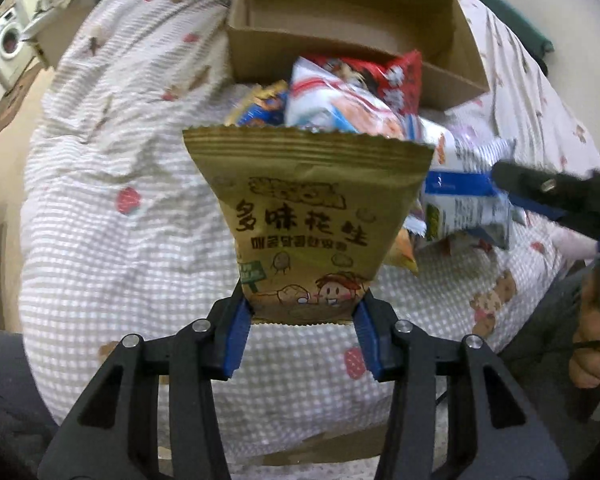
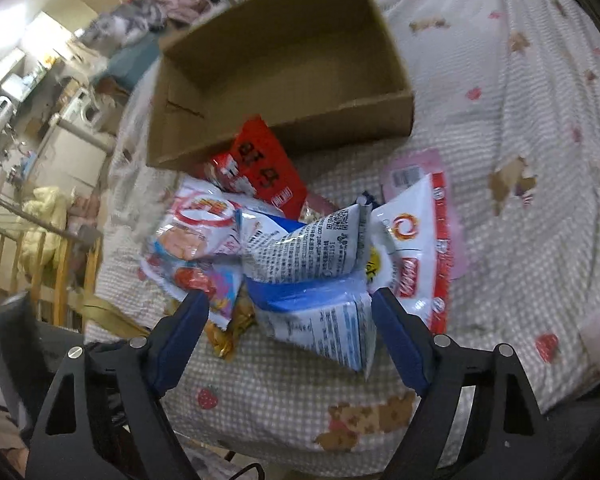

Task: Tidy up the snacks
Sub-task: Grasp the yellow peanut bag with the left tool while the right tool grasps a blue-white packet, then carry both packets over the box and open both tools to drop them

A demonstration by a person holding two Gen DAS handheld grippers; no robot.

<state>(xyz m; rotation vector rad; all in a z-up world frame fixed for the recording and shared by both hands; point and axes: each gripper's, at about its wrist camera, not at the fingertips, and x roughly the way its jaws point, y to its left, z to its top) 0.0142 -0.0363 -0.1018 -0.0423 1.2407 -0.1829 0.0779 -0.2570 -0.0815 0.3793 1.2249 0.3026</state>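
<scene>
Gold peanut packet (image 1: 306, 220) clamped at its bottom seam by the left gripper (image 1: 304, 312), jaws pinched on both edges. Packet stands upright, long axis running away from the camera toward the cardboard box (image 1: 352, 20), top seam flared. Right gripper (image 2: 290, 308) spread wide, straddling a blue-and-white packet (image 2: 316, 280) atop the snack pile (image 2: 236, 216), not visibly clamping. Everything sits on the checked bedspread (image 2: 520, 240); box open, on the bed just behind the pile.

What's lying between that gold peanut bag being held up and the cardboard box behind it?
In the left wrist view, a heap of other snack packets lies between the gold peanut bag and the cardboard box.
</scene>
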